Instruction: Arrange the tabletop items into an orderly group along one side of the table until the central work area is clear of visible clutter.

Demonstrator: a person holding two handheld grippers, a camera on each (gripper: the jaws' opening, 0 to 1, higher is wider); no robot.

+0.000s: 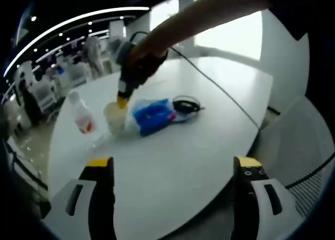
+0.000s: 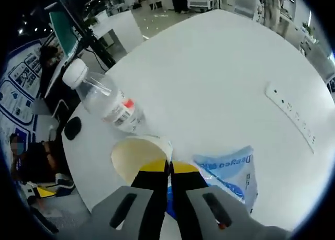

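The right gripper (image 1: 122, 100), held by an outstretched arm angled down over the white table (image 1: 172, 161), had its jaws pinched on the rim of the paper cup (image 2: 137, 156). The cup stood between the water bottle (image 2: 104, 101) and the blue packet (image 2: 230, 172). The left gripper (image 1: 172, 169) hung back, jaws spread wide.

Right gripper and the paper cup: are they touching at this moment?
Touching. In the right gripper view, the right gripper has its yellow-tipped jaws closed on the paper cup rim, one inside the wall, one outside, no gap showing.
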